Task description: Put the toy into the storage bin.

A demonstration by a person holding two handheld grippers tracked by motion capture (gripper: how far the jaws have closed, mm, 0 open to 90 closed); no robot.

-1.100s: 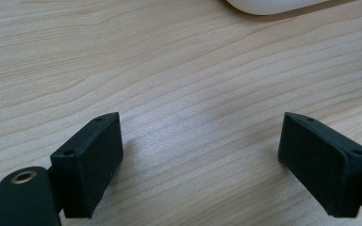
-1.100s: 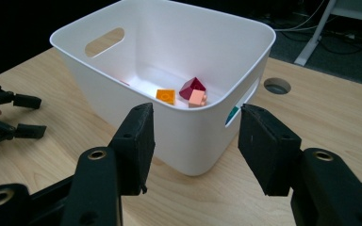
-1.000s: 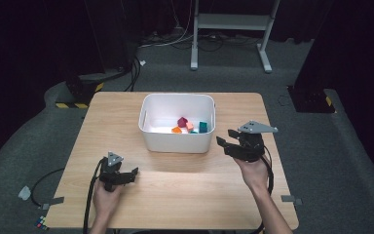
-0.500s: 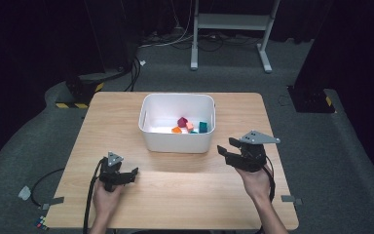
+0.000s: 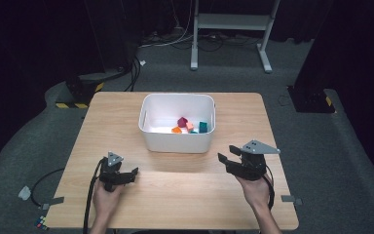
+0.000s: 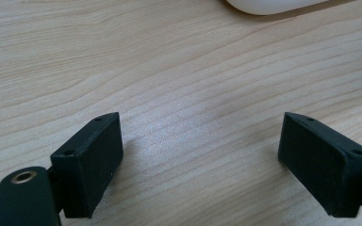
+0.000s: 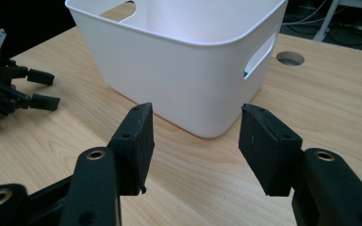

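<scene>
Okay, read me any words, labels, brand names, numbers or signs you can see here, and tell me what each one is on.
None can be read.
White bin: plain walls, no label.
Left gripper and right gripper: black, no marking that shows.
Wooden table: bare wood grain.
Yellow and black hazard stripes on the floor: a pattern, no lettering.

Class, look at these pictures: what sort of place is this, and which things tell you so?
Probably a lab or studio set up for recording: dark curtains around a lone wooden table, cables across grey carpet, and a metal stand behind.
</scene>
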